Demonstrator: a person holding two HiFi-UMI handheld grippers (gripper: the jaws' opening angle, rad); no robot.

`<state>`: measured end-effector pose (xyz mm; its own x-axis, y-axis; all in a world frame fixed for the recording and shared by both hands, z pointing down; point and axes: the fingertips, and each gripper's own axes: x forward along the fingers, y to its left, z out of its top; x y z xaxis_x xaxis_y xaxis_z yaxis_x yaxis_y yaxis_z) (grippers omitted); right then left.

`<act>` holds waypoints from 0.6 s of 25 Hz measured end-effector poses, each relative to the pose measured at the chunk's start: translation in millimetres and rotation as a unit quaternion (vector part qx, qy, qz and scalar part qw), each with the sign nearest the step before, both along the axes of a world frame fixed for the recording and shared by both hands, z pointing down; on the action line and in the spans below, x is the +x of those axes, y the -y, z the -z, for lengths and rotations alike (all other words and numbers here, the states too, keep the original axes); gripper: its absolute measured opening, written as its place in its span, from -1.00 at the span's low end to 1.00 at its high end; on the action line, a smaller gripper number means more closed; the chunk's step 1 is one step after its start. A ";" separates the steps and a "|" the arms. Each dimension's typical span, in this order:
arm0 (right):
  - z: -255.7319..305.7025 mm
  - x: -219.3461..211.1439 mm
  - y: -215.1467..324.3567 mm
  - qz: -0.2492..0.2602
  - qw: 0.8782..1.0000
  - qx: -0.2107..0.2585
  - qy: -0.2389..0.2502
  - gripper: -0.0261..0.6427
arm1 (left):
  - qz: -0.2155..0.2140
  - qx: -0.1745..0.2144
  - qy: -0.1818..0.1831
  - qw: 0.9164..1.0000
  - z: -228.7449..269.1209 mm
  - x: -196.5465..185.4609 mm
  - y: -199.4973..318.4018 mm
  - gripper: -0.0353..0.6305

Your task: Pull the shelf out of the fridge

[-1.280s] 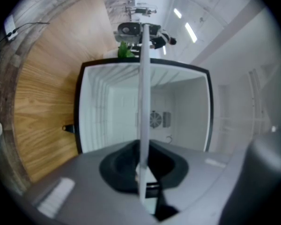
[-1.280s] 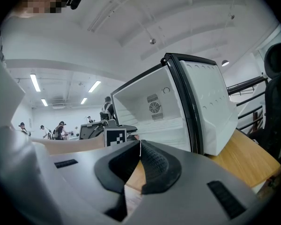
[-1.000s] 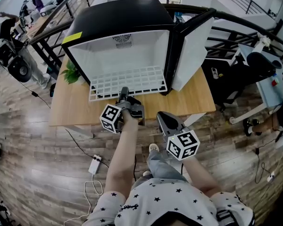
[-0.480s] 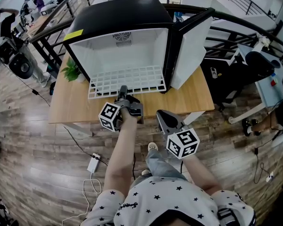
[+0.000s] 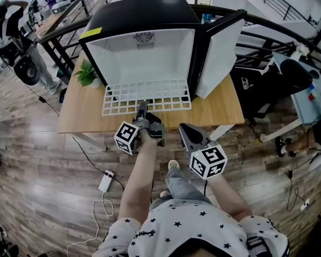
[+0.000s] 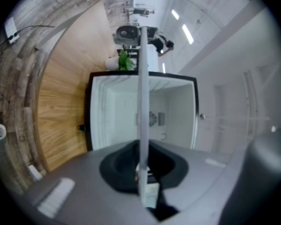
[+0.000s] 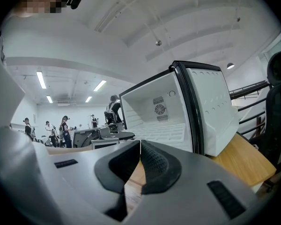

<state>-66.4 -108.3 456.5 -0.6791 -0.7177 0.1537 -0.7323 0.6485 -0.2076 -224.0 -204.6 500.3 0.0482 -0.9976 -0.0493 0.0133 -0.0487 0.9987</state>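
White wire-grid shelf (image 5: 147, 96), wooden table (image 5: 80, 115) (pale grain)

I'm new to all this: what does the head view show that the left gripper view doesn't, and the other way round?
Only the head view: the white shelf's whole grid, sticking partly out of the fridge, the right tongs shut on nothing, and the person's starred shirt. Only the left gripper view: the shelf edge-on, pinched between the left tongs. Both: the fridge's white inside with its fan, the plant, the wooden table.
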 end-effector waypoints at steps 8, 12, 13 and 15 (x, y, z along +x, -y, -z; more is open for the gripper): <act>-2.7 6.7 -15.3 -0.006 1.000 -0.002 -0.001 -0.86 | 0.006 0.011 -0.001 1.000 2.8 -3.6 -23.9 -0.80; -0.9 9.0 -24.0 -0.008 1.000 0.003 -0.004 -0.86 | 0.008 0.016 -0.005 1.000 6.0 -7.0 -39.2 -0.80; -0.5 9.8 -26.6 -0.009 1.000 0.004 -0.004 -0.86 | 0.009 0.017 -0.004 1.000 7.0 -8.1 -44.1 -0.80; -0.6 11.3 -31.8 -0.011 1.000 0.004 -0.003 -0.86 | 0.011 0.022 -0.002 1.000 8.5 -10.2 -54.5 -0.80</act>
<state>-55.1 -76.6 457.2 -0.6621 -0.7341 0.1508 -0.7477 0.6337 -0.1983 -234.2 -150.1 491.8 0.0268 -0.9953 -0.0927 0.0160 -0.0923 0.9956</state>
